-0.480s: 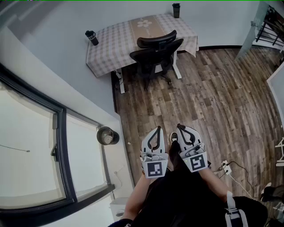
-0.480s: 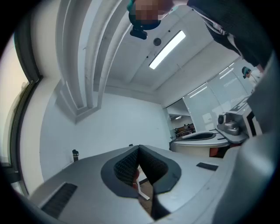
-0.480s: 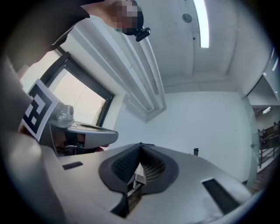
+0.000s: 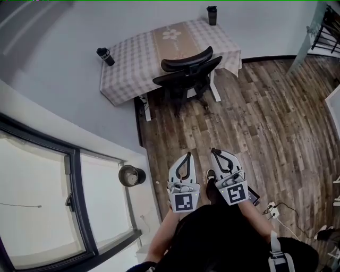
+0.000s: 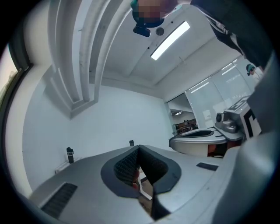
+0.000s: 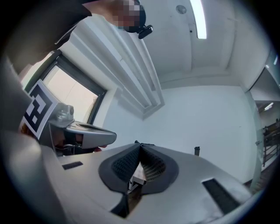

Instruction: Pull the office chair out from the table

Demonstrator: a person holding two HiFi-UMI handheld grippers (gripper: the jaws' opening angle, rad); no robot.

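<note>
- head view: the office chair (image 4: 187,71) was seen tucked under the surface (image 4: 133,58), well apart from the left tongs (image 4: 187,154) and right tongs (image 4: 214,151).
- left gripper view: its tongs were seen pressed together, empty.
- right gripper view: its tongs were likewise pressed together, empty.

The office chair (image 4: 187,71) has its seat hidden under the table (image 4: 127,64).

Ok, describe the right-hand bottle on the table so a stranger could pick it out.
Find the table with the checked cloth against the white wall, a black office chair pushed in at its near side. Two dark bottles stand on it. This bottle stands near the far right corner, right of the tan runner; the other bottle stands at the left end.
</note>
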